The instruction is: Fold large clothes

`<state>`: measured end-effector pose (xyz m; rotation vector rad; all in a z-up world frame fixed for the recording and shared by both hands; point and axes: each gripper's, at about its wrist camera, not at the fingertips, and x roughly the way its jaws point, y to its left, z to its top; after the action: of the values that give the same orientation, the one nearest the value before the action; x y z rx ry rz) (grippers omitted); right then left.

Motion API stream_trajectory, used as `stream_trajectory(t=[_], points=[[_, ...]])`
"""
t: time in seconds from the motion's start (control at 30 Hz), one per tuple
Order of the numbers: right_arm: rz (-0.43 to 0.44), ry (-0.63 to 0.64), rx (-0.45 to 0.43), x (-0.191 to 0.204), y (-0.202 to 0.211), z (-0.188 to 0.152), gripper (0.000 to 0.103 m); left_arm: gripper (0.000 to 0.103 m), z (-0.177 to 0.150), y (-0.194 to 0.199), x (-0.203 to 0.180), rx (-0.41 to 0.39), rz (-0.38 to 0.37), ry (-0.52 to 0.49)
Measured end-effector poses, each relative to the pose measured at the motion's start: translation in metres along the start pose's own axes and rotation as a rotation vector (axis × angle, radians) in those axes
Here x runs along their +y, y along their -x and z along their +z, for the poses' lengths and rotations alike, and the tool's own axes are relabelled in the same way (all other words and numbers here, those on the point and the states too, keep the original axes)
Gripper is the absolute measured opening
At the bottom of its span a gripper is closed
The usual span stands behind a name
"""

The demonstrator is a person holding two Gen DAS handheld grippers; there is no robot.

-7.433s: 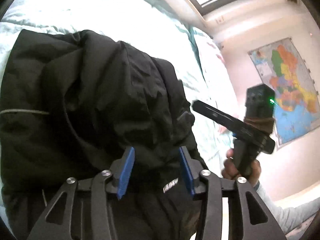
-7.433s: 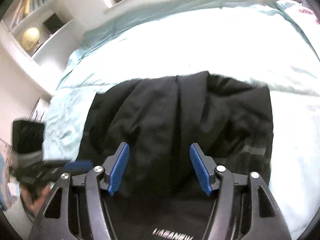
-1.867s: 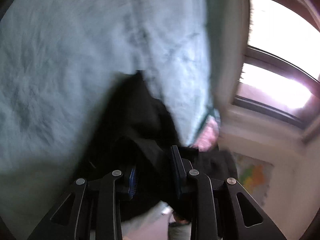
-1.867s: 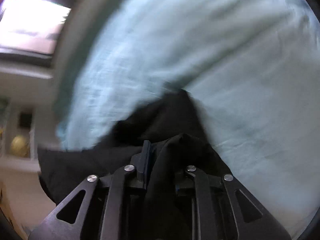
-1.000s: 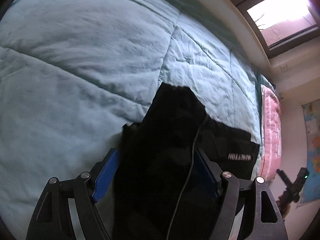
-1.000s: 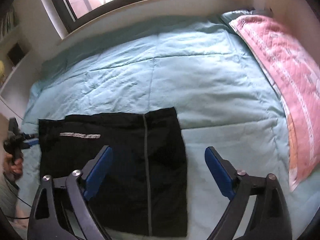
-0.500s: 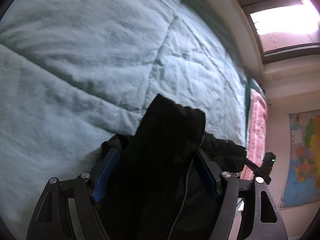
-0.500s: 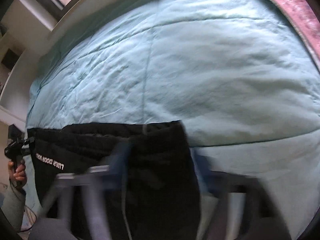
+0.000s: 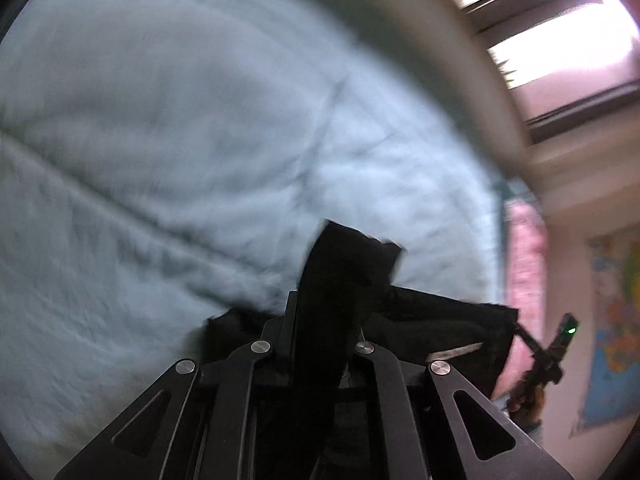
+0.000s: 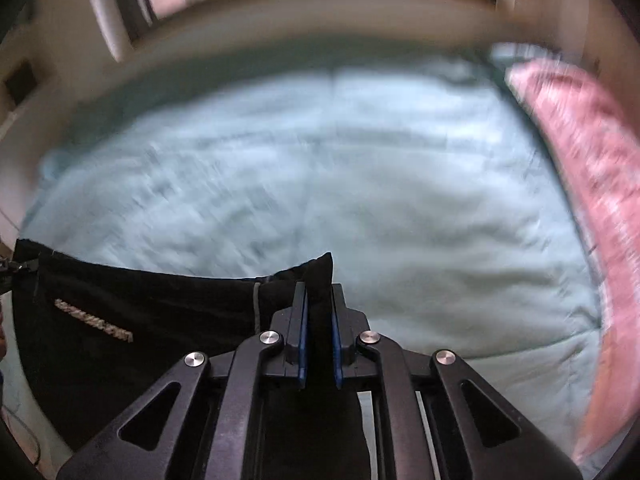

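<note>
A black garment with a pale printed logo lies across the light blue quilt on the bed. My right gripper is shut on the garment's right corner, and a peak of black cloth sticks up between the blue pads. In the left wrist view my left gripper is shut on the other corner of the black garment, whose cloth bunches over the fingers and hides the pads. The cloth stretches from there toward the other gripper at the right edge. Both views are blurred.
A pink quilted blanket runs along the right side of the bed. A window stands behind the bed, and a colourful map hangs on the right wall. Shelving shows at the far left.
Both grippers came down onto the flat garment's corners and shut on them. The cloth now bunches up between the jaws, and the right gripper moved furthest.
</note>
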<state>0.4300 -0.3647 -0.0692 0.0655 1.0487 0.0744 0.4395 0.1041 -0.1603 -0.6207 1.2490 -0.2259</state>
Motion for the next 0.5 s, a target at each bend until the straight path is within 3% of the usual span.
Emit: stream_trajectory(t=[0.1, 0.2, 0.27, 0.33, 0.37, 0.4, 0.5], points=[[-0.054, -0.036, 0.174, -0.007, -0.079, -0.021, 0.011, 0.015, -0.002, -0.05, 0.027, 0.082, 0.045, 0.046], [-0.059, -0.089, 0.236, -0.011, -0.118, -0.038, 0.013, 0.017, 0.001, -0.07, 0.049, 0.099, -0.018, 0.139], [-0.119, -0.057, 0.237, -0.004, -0.12, -0.033, 0.017, 0.021, 0.006, -0.068, 0.053, 0.1, -0.058, 0.141], [-0.132, -0.046, 0.242, -0.002, -0.116, -0.029, 0.019, 0.025, 0.01, -0.059, 0.056, 0.122, -0.085, 0.12], [-0.13, -0.048, 0.235, -0.004, -0.108, -0.026, 0.023, 0.032, 0.012, -0.051, 0.057, 0.122, -0.09, 0.119], [-0.129, -0.057, 0.227, -0.006, -0.102, -0.024, 0.024, 0.042, 0.015, -0.037, 0.06, 0.107, -0.097, 0.119], [-0.066, -0.134, 0.135, -0.017, -0.054, -0.018, 0.031, 0.055, 0.019, 0.017, 0.061, 0.003, -0.102, 0.085]])
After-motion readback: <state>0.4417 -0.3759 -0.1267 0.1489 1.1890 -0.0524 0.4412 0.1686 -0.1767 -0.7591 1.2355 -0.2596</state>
